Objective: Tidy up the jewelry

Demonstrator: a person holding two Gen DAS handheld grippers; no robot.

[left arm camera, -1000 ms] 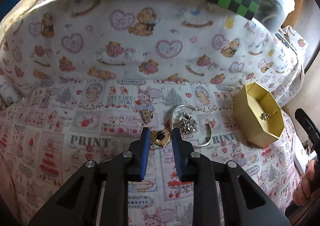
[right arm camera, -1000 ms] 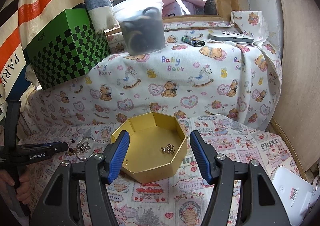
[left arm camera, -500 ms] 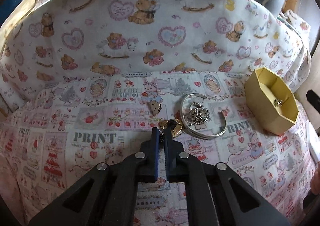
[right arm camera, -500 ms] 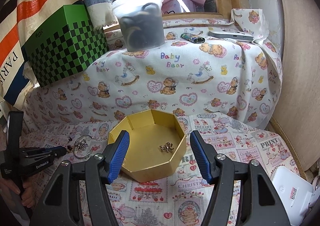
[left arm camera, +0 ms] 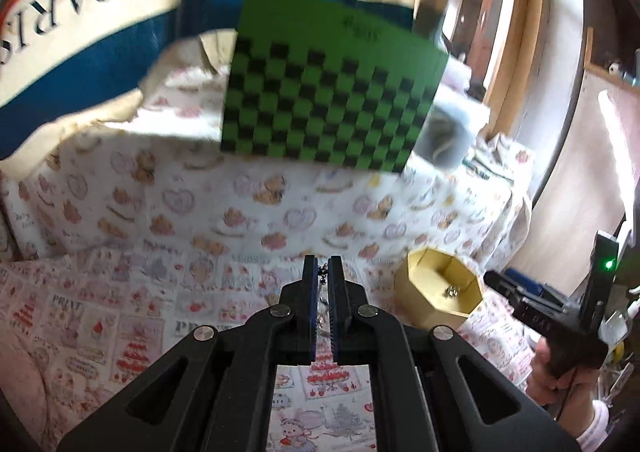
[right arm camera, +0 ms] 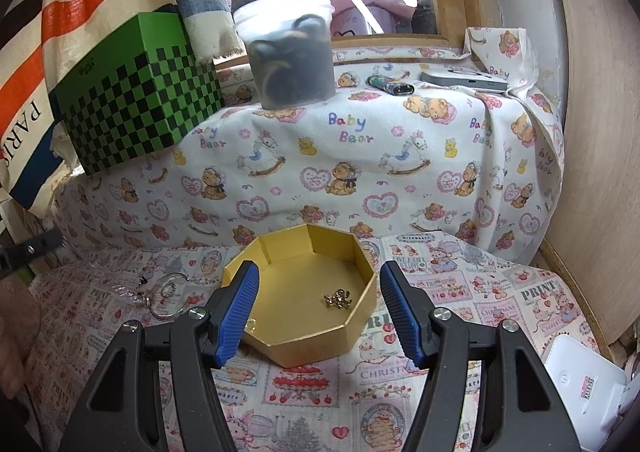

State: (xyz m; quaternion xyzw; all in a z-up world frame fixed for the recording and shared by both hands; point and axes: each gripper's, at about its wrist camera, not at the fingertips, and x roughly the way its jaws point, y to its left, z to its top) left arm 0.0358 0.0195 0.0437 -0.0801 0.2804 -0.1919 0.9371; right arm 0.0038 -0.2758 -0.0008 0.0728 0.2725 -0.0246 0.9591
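My left gripper [left arm camera: 322,272] is shut on a small chain piece of jewelry [left arm camera: 322,279], lifted above the printed cloth, left of the gold octagonal box [left arm camera: 438,292]. The box holds a small gold trinket [right arm camera: 338,298]. My right gripper [right arm camera: 316,304] is open and empty, its fingers either side of the box's near rim [right arm camera: 304,348]. A silver bangle [right arm camera: 170,298] with small pieces of jewelry lies on the cloth left of the box.
A green checkered box [right arm camera: 136,91] and a translucent tub [right arm camera: 290,55] stand on the raised cloth-covered shelf behind. A lighter [right arm camera: 390,83] and a flat grey device [right arm camera: 464,77] lie there too. A white case [right arm camera: 584,384] sits at the right.
My left gripper closed on the piece beside the bangle, then lifted it up and tilted back. The right gripper stayed open over the gold box.
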